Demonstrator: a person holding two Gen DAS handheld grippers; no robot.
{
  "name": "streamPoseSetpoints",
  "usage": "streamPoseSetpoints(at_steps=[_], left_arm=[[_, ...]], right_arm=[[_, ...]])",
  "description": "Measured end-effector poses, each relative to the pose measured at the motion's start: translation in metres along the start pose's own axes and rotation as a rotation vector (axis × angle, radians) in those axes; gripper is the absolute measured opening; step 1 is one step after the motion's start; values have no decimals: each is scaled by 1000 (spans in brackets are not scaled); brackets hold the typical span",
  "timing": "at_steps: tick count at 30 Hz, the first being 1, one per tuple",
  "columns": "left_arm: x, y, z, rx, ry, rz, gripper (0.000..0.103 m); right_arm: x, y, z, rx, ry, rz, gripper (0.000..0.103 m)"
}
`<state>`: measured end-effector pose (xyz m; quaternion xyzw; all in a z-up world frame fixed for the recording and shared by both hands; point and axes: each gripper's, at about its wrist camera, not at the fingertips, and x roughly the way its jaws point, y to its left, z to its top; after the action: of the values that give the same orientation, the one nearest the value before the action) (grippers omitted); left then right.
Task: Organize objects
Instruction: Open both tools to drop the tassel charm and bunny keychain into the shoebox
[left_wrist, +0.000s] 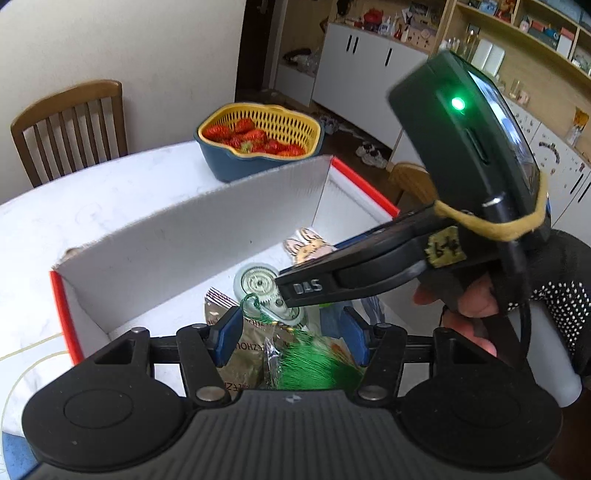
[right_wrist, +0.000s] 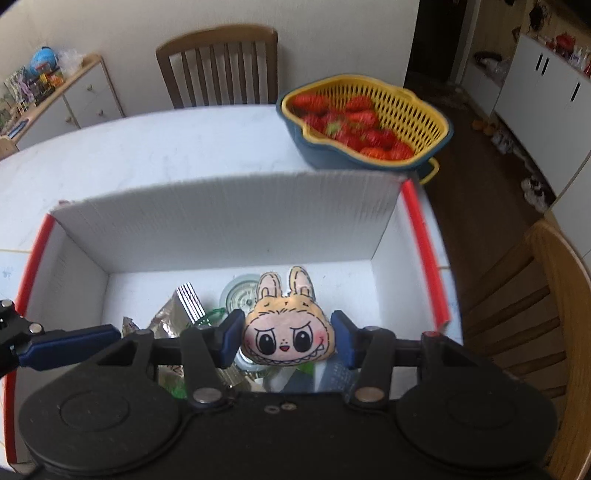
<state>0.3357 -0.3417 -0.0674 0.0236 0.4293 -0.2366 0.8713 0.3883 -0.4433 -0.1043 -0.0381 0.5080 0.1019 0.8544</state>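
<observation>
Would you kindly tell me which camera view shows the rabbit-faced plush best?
The right wrist view: the rabbit-faced plush faces the camera whole, between the right claw's blue pads. The left wrist view shows only its ears behind the other claw's body.
</observation>
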Motion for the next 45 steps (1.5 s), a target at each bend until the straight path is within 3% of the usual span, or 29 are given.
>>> streamPoseSetpoints(at_steps=[8,15,18,41,45], left_arm=[[12,2,-2,-6,47,-5,57],[14,4,-1,-15,54,-2,58],[12,4,-1,-16,50,2,58],[-43,12,-2,-63,-36,25,60],[-57,14,-4,-71,-54,24,66]], right_arm=[[11,12,2,-56,31,-5,51],[14,8,3,-41,36,2,63],[10,6,3,-32,25,7,63],[-83,1,-23,13,-149,93,67],[-99,2,-31,29,-177,112,71]])
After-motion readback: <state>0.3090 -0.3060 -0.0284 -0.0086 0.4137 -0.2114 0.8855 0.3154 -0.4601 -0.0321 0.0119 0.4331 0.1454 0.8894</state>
